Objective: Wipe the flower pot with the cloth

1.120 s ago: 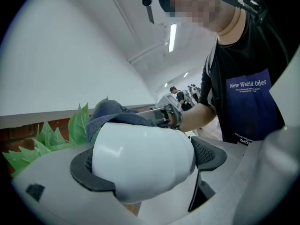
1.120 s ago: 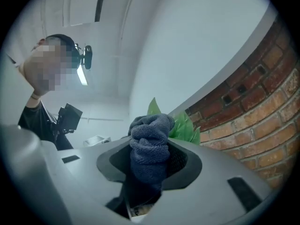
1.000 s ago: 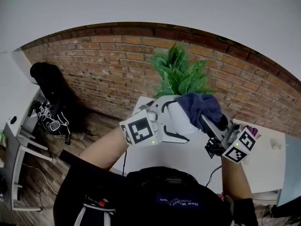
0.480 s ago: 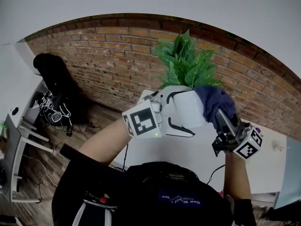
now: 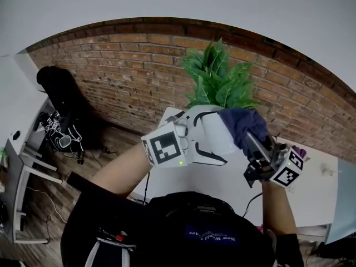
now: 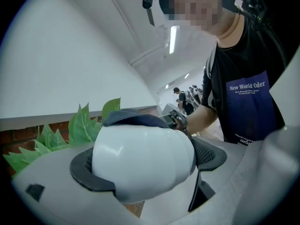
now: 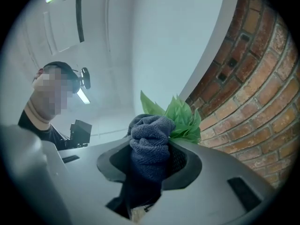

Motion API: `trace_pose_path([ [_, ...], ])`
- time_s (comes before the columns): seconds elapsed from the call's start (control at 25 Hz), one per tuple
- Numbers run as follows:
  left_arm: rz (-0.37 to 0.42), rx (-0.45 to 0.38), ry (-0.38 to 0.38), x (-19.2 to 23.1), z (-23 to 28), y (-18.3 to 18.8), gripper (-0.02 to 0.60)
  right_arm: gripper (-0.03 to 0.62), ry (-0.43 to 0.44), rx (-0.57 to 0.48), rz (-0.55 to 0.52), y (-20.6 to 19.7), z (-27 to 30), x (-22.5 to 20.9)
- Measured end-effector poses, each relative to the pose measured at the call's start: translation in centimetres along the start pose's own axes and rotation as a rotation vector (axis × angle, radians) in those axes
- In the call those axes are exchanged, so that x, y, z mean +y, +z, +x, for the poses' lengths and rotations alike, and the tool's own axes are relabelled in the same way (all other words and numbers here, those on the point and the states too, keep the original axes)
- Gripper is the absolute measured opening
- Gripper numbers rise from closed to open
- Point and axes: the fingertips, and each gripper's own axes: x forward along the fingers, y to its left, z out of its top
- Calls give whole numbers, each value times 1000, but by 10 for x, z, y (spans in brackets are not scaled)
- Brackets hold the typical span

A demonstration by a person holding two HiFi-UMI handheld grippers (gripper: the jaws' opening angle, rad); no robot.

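My left gripper is clamped on the white flower pot, one dark jaw on each side of its rounded body. In the head view the pot sits at the middle of the frame, held up off the white surface that shows below and to the right of it. Green leaves stand out of the pot's top, against the brick wall that curves across the upper half of the frame.

My right gripper is closed on the dark blue cloth; the bunched fabric fills the gap between its jaws and bulges out past the tips. In the head view the cloth lies against the pot's upper right side, next to the rim and just under the leaves. In the left gripper view a blue fold shows over the pot's top edge, at the centre of the frame, with the right gripper just behind it.
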Motion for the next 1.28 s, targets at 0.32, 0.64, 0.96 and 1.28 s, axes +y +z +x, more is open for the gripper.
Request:
trace_pose_path([
  [0.32,18,4,62,6,7,-1,526,129,86,123,-68,-32,-32,21],
  [0.64,42,-86,-21,-5,-8,21,526,130,-44,-117,16,25,-22,-19],
  [0.96,60,-98,-28,-6,-11,25,526,129,2,-68,73,11,4,-7],
  [1.28,78,-73,0,-4,-5,20,527,129,102,30,24,-10,-20,25],
])
